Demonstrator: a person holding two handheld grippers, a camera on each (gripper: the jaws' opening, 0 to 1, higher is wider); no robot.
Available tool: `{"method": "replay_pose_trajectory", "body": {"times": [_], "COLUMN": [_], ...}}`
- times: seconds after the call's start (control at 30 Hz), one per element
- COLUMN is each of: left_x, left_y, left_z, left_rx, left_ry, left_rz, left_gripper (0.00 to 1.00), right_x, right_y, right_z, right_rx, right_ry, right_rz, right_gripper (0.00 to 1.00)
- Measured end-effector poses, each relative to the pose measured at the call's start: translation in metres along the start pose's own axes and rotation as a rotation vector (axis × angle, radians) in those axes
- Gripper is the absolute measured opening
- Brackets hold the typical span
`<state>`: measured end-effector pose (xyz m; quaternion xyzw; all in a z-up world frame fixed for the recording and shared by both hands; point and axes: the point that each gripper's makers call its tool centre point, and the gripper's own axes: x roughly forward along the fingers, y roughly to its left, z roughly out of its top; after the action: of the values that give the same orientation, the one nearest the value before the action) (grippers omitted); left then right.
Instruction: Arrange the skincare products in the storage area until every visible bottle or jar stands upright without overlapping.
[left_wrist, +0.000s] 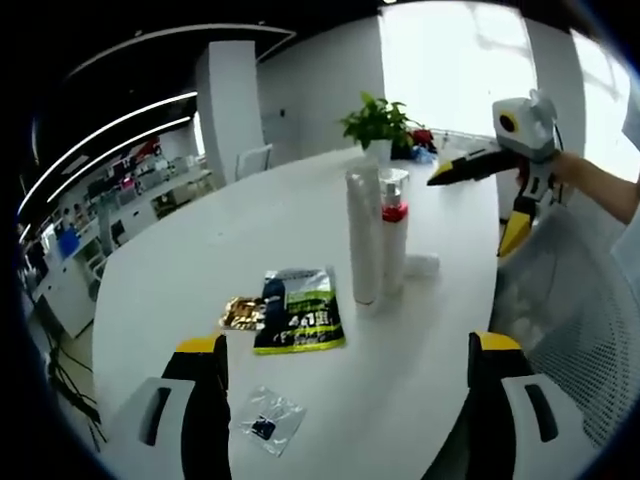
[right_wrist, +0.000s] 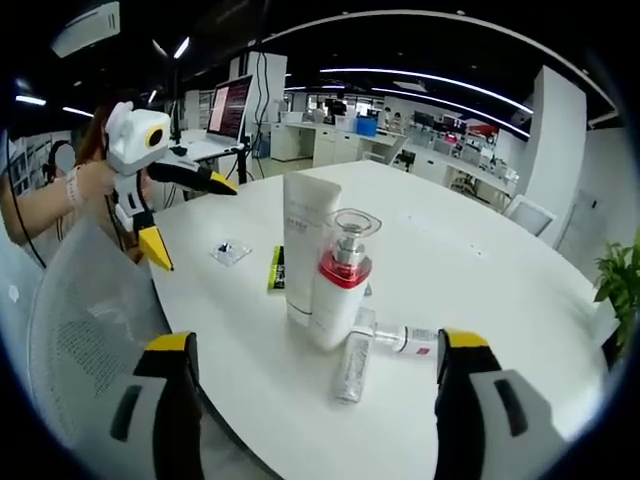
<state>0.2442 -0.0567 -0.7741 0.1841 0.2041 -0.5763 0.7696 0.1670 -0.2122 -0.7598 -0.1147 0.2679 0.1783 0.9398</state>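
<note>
Small clear packet (left_wrist: 268, 420): lies between the left gripper's (left_wrist: 345, 370) wide-open, empty jaws, nearest them.
Green sachet (left_wrist: 298, 310): flat on the white table (left_wrist: 180, 260), beyond the packet.
Tall white tube (right_wrist: 304, 245): upright mid-table, touching the red-collared pump bottle (right_wrist: 340, 285).
Fallen items: a silver tube (right_wrist: 352, 368) and small bottle (right_wrist: 400, 338) lie flat at the pump bottle's base.
Right gripper (right_wrist: 315, 375): jaws spread wide, empty, short of the bottles.
Hard to tell: labels unreadable.

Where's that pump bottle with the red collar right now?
In the right gripper view the red-collared pump bottle stands upright mid-table, right beside the tall white tube, with small tubes lying at its base.
</note>
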Motion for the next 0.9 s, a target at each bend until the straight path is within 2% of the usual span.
{"method": "replay_pose_trajectory", "body": {"times": [0.2, 0.37, 0.67, 0.77, 0.9], "left_x": [0.002, 0.005, 0.025, 0.029, 0.036], "left_y": [0.008, 0.017, 0.033, 0.034, 0.035], "left_z": [-0.008, -0.009, -0.013, -0.014, -0.015], "left_rx": [0.0, 0.006, 0.025, 0.029, 0.03], "left_ry": [0.043, 0.061, 0.111, 0.127, 0.139], "left_rz": [0.001, -0.004, -0.021, -0.029, -0.039], "left_gripper": [0.97, 0.97, 0.97, 0.93, 0.94], "right_x": [0.005, 0.007, 0.014, 0.012, 0.013], "right_y": [0.002, 0.0, -0.003, -0.011, -0.02], "right_z": [0.001, 0.004, -0.002, -0.002, -0.005], "right_rx": [0.007, 0.009, 0.001, -0.003, 0.024], "right_ry": [0.012, 0.009, 0.042, 0.044, 0.045], "right_rz": [0.01, 0.003, 0.008, -0.014, -0.021], "right_gripper": [1.0, 1.0, 1.0, 1.0, 1.0]}}
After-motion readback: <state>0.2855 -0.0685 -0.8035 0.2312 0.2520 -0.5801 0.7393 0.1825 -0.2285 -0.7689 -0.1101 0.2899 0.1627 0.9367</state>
